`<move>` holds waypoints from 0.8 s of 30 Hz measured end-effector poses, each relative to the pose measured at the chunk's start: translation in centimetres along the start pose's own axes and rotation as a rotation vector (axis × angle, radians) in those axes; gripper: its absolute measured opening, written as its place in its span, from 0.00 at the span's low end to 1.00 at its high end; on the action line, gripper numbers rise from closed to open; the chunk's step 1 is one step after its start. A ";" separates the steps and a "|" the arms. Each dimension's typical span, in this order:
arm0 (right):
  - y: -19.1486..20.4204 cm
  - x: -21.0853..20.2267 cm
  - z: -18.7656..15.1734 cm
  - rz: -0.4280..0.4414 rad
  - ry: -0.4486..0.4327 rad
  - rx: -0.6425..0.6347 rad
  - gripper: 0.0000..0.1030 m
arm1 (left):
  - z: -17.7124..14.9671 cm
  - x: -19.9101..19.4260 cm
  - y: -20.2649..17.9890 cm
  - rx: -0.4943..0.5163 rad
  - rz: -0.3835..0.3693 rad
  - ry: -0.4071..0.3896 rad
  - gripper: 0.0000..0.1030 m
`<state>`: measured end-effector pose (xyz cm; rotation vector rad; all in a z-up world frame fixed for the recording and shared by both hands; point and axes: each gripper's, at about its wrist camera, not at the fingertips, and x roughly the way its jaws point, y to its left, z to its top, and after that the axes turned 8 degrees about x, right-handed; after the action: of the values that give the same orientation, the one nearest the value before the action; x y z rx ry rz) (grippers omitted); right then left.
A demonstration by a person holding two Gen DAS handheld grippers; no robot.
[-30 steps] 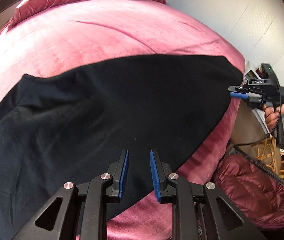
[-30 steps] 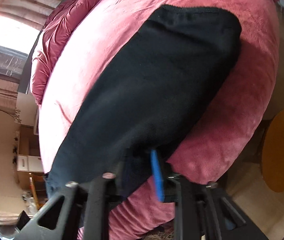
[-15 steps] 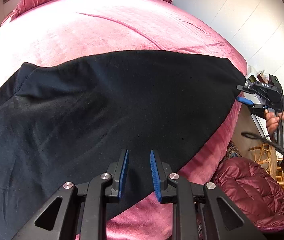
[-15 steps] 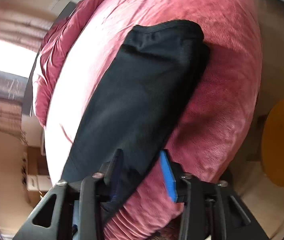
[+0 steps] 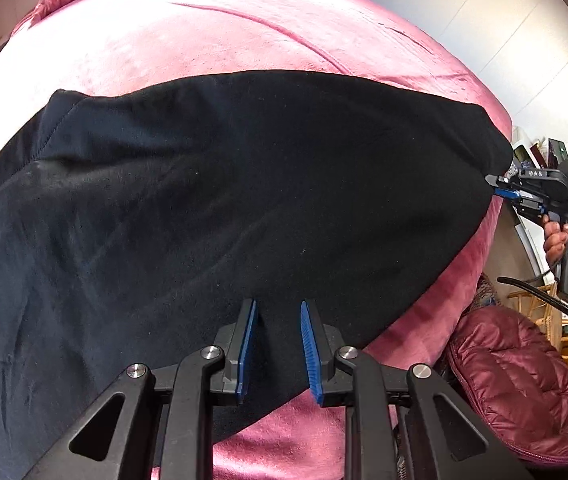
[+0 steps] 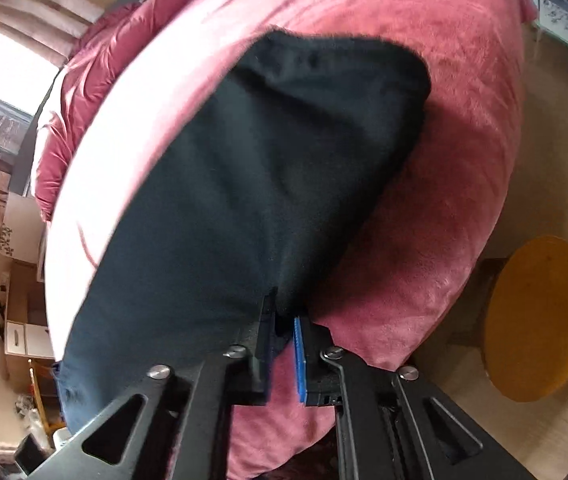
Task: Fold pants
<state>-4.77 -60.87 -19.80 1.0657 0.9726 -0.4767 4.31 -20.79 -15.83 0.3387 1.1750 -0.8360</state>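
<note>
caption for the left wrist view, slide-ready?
Open left tongs over black pants on a pink blanket; right tongs pinch the far corner.

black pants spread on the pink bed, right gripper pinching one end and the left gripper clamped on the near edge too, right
Not quite. In the left wrist view the left gripper is open over the black pants, gripping nothing. The right gripper does pinch one end, and the pants lie on the pink bed.

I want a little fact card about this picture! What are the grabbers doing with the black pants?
pants: black pants spread across the pink blanket
left gripper: left gripper open, over the near edge of the pants
right gripper: right gripper pinching a pants edge
nearby: maroon puffy jacket beside the bed; round yellow stool on the floor
</note>
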 end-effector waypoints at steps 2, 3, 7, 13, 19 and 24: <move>-0.7 -1.0 0.4 0.024 -0.003 0.016 0.25 | -0.1 -0.2 -0.1 0.008 0.002 -0.009 0.22; -1.1 -1.8 0.6 0.028 -0.022 0.025 0.29 | -0.2 -0.2 0.0 0.000 -0.002 -0.013 0.22; -3.4 -4.2 3.1 0.049 -0.128 0.131 0.39 | -0.4 -0.4 0.8 -0.038 -0.020 -0.030 0.22; -3.8 -4.7 7.7 0.001 -0.227 0.204 0.35 | -0.5 -1.3 1.1 -0.042 0.002 -0.057 0.22; -1.2 -2.1 9.4 -0.212 -0.194 0.090 0.18 | -0.8 -1.8 2.9 -0.107 0.039 -0.075 0.22; 1.8 -4.7 8.7 -0.319 -0.313 0.002 0.42 | -1.0 -3.1 5.6 -0.167 0.061 -0.103 0.22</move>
<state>-2.17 -68.35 -13.62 0.8077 0.8629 -0.8790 7.29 -15.15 -14.38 0.1911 1.1246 -0.6896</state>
